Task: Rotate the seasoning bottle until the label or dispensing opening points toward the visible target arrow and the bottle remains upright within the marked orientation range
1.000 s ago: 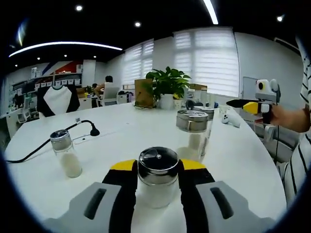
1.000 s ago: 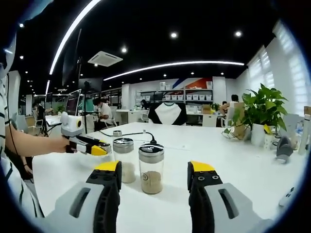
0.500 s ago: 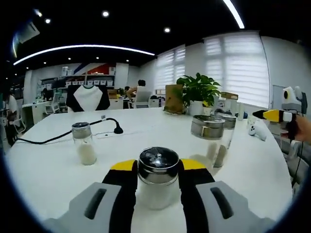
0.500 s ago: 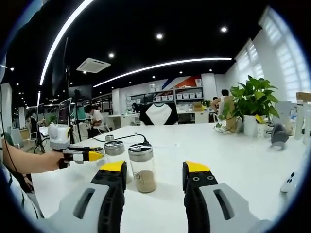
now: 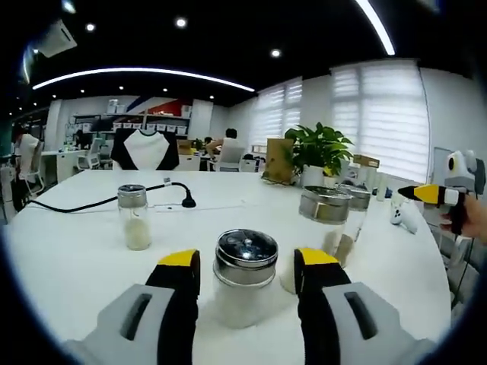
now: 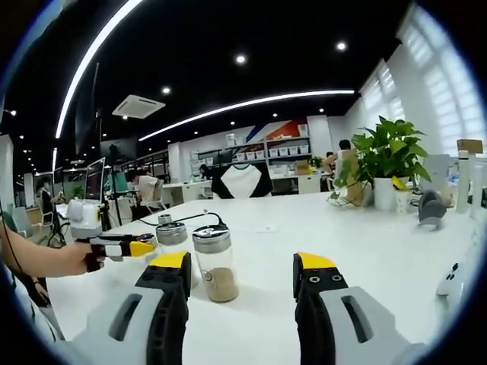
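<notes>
Left tongs (image 5: 245,262): jaws apart, one on each side of the seasoning bottle (image 5: 244,276), narrow gaps visible on both sides, no contact seen.
Seasoning bottle: upright on the white surface (image 5: 76,251), between the left jaws; shiny metal cap on top, pale contents below (label and dispensing opening direction not legible).
Right tongs (image 6: 242,265): jaws apart, nothing between them, held above the surface; seen from the left gripper view at the right edge (image 5: 426,194), yellow tip forward, in a hand (image 5: 470,218).
Left tongs from the right gripper view (image 6: 141,246): at the left, held by a hand (image 6: 67,258), yellow tip close to the capped bottles.
Brown-filled bottle (image 6: 214,263): upright, just left of the gap between the right jaws, beyond their tips; a second capped bottle (image 6: 172,237) just beside it on its left.
Bottle pair at right of left gripper view: nearer one (image 5: 325,226) and rear one (image 5: 354,212), both upright, near each other.
Lone bottle (image 5: 134,217): upright, pale contents, well apart to the left.
Black cable (image 5: 84,204): lying across the surface behind the lone bottle.
Potted plant (image 5: 318,154): at the far edge of the surface.
Target arrow and orientation marks: cannot tell from either view.
</notes>
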Demonstrator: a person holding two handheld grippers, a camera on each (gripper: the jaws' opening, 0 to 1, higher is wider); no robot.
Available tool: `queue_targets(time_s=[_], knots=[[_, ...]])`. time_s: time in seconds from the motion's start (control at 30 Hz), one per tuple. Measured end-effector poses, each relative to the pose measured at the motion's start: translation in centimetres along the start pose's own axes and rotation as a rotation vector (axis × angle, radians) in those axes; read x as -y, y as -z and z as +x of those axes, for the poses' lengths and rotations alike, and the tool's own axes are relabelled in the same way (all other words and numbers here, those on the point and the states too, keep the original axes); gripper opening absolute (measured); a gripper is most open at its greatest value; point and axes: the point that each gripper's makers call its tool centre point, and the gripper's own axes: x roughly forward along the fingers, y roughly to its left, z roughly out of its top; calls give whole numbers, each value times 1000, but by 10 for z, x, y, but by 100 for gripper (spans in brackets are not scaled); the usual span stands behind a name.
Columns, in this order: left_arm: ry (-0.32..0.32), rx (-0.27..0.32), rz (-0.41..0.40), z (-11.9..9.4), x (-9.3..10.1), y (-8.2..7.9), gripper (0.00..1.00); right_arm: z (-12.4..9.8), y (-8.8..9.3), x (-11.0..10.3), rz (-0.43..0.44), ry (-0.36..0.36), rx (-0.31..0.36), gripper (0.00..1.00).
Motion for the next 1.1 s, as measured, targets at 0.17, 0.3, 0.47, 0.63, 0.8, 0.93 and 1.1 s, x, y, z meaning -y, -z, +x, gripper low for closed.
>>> queue_targets(time_s=[0.17, 0.3, 0.47, 0.63, 0.8, 0.93, 1.1], knots=[[144, -7, 115, -2, 10, -11, 52, 4, 7, -21, 60, -108, -45, 45], [238, -9, 188, -2, 11, -18, 53, 5, 16, -42, 13, -189, -94, 39], [288, 3, 187, -3, 6, -23, 56, 9, 16, -60, -2, -232, -101, 37], [430, -20, 161, -5, 20, -21, 49, 11, 20, -66, -24, -251, -125, 35], [404, -19, 137, 3, 7, -20, 49, 3, 17, -86, -18, -337, -109, 29], [447, -30, 158, 5, 12, -17, 49, 1, 25, -93, -39, -354, -140, 29], [461, -33, 136, 6, 12, -15, 39, 1, 22, -96, -37, -363, -131, 29]])
